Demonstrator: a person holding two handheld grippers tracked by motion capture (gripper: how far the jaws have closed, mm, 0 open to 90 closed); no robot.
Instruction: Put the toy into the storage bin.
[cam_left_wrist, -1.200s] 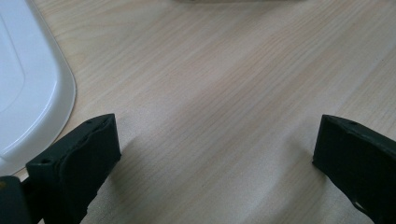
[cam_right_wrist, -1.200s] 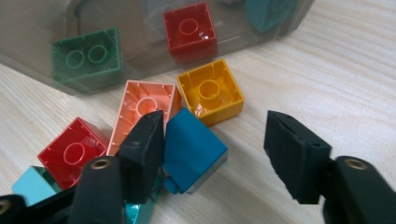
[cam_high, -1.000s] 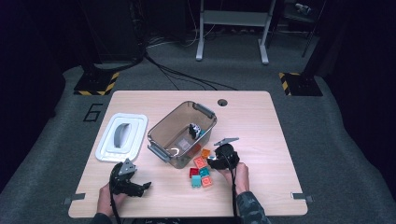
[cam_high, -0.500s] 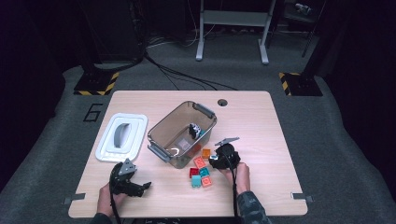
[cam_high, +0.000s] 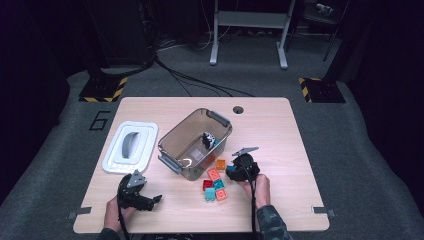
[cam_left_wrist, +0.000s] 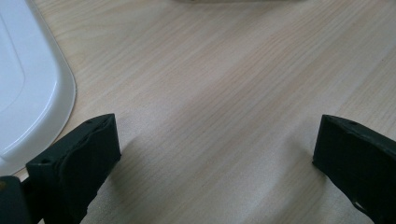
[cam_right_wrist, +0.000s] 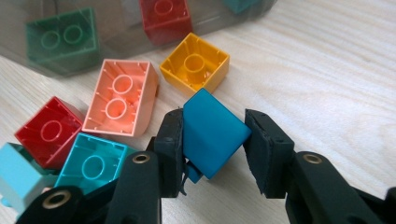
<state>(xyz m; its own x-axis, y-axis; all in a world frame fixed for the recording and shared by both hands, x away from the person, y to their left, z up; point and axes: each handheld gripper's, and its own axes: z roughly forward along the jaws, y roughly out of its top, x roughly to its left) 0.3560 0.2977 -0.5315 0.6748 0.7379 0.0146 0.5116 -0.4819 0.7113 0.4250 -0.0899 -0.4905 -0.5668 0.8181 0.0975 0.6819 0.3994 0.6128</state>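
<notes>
Tabletop: blue block (cam_right_wrist: 212, 130) (tilted) within right gripper (cam_right_wrist: 212, 154)

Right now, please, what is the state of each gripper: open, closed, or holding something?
Left gripper: open, nothing between its fingers, bare table beneath.
Right gripper: closed on a blue building block, beside the other loose blocks.

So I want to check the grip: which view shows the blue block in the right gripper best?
The right gripper view: the blue block sits close up, tilted, clamped between both jaws. The high view shows it as a small blue speck at the right gripper. The left gripper view looks at bare table.
</notes>
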